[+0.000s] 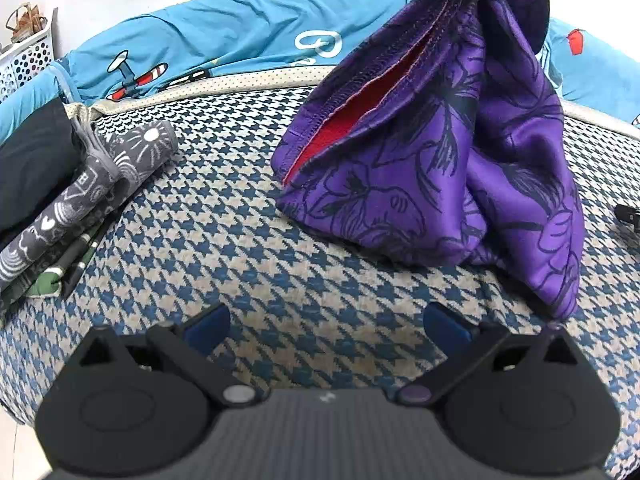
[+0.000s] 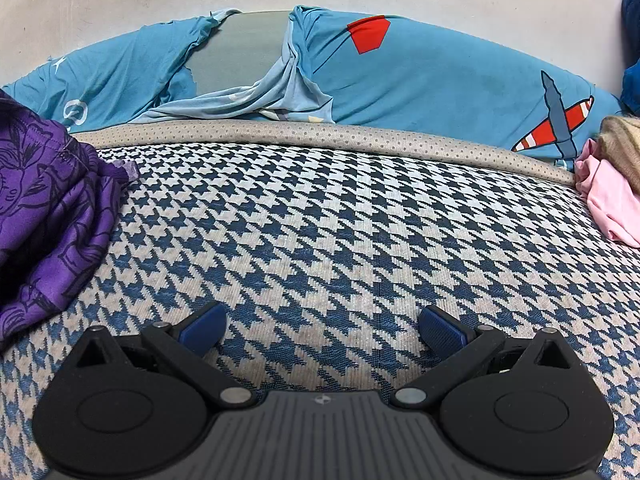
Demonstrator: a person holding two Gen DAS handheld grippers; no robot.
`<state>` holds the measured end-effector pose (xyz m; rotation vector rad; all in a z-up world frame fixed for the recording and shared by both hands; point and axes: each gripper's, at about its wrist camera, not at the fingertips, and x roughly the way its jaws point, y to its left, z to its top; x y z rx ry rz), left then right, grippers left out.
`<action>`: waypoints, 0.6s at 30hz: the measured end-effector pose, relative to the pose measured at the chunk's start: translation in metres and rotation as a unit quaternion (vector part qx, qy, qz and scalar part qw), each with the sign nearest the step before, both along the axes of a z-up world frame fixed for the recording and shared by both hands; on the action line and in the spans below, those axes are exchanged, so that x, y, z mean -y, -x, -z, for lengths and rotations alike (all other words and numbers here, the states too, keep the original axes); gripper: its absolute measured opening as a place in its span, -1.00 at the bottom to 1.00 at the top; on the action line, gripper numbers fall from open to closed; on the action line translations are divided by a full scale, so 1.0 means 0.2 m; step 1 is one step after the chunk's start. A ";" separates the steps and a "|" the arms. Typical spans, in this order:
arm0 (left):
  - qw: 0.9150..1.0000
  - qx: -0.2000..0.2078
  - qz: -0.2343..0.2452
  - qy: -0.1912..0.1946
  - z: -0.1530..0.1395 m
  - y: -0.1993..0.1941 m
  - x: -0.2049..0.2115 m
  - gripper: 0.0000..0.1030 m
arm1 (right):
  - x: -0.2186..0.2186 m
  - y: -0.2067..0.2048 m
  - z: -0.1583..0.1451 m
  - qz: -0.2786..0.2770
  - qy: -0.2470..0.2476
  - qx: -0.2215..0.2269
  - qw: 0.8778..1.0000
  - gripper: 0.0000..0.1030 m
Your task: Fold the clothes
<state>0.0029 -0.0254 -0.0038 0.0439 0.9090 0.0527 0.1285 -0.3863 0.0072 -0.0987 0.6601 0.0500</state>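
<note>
Purple garment (image 1: pixel 432 152) bunched upright on houndstooth cushion (image 1: pixel 248 232), red lining showing, ahead-right of left gripper (image 1: pixel 326 324). Both left and right gripper (image 2: pixel 322 326) wide open, empty. Folded grey clothes (image 1: pixel 80 196) far left; pink cloth (image 2: pixel 608 200) far right.

You've got a purple garment (image 1: pixel 460 152) of smooth, slightly shiny cloth w/ red lining, on coarse woven houndstooth fabric (image 2: pixel 340 220). Your gripper fingers (image 2: pixel 440 330): matt black plastic, blue ribbed pads. Blue sheet (image 2: pixel 420 76): soft matt cloth.
</note>
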 end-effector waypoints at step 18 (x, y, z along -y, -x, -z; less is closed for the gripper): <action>1.000 -0.004 0.000 -0.010 0.05 -0.05 0.11 1.00 | -0.01 0.00 0.00 0.000 0.001 0.001 1.000 1.00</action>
